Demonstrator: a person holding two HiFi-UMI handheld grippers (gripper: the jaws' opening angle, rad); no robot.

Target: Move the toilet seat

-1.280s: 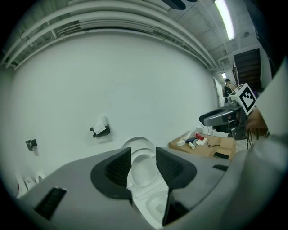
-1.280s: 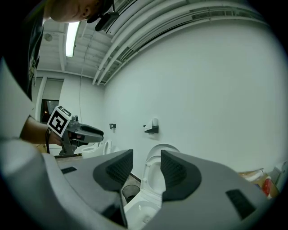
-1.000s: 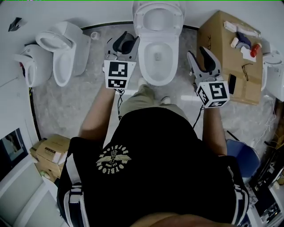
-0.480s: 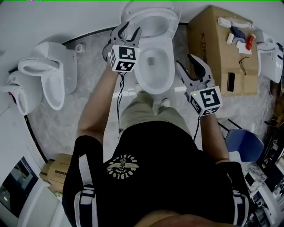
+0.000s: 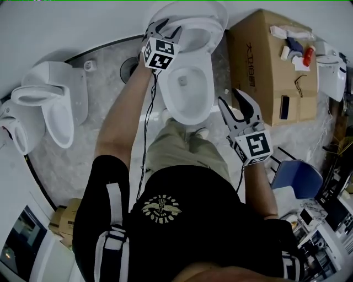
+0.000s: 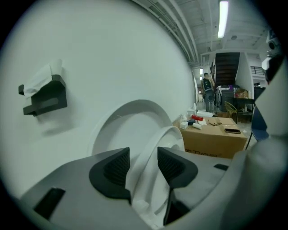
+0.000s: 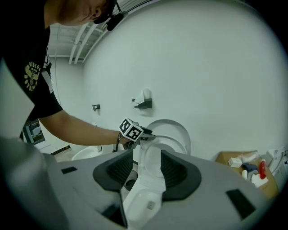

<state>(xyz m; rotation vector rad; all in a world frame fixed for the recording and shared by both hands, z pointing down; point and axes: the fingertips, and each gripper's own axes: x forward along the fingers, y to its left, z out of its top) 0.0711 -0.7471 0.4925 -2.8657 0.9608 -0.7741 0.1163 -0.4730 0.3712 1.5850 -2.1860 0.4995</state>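
Note:
A white toilet [image 5: 190,88] stands against the far wall, its lid [image 5: 190,10] upright. The toilet seat [image 5: 212,34] leans half raised in front of the lid. My left gripper [image 5: 162,28] reaches the seat's left rim. In the left gripper view the seat's edge [image 6: 168,139] runs between the jaws of that gripper [image 6: 143,158], which are opening, with gaps at the pads. The right gripper view shows the left gripper [image 7: 144,134] at the seat [image 7: 168,143]. My right gripper [image 5: 238,110] hangs open with nothing in it, to the right of the bowl.
A cardboard box [image 5: 276,71] with bottles and a phone on it stands right of the toilet. Two more toilets [image 5: 52,104] sit at the left, and another fixture [image 5: 331,66] at far right. A blue bin [image 5: 298,176] is by my right leg. A black paper holder [image 6: 45,94] hangs on the wall.
My left gripper has moved away from me to the seat's left rim. My right gripper has drawn back toward me, still open.

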